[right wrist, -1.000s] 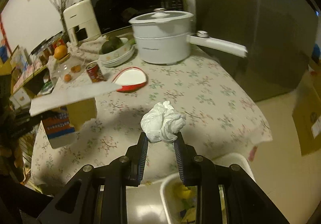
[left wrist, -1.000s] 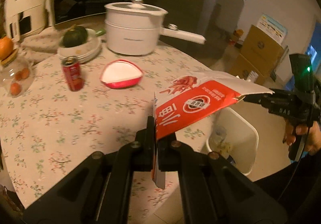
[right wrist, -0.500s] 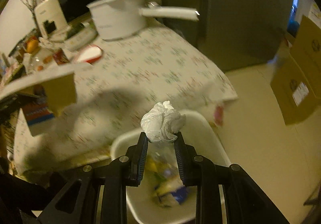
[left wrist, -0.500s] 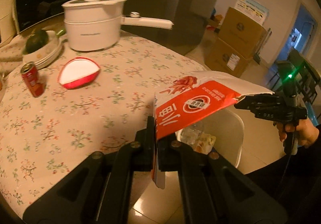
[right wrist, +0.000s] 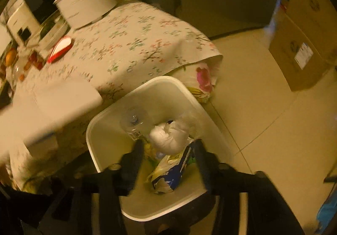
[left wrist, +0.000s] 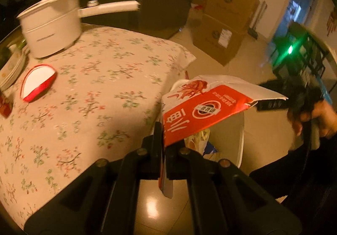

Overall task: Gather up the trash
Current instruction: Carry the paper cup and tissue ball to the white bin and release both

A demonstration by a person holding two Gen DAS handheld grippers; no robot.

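Tissue dropping, carton waiting beside the bin.
The desk [right wrist: 134,45] edge is crowding the bin [right wrist: 118,113]; the carton [left wrist: 202,108], clenched in the left jaws, may be catching its rim, while the right jaws are opening around the tissue [right wrist: 168,138], dropping it inside.

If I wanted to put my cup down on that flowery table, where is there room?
The tablecloth is bare across its middle and near edge, from the red-rimmed dish and white pot out to the corner above the bin. The far left is crowded: stacked plates, a red can.
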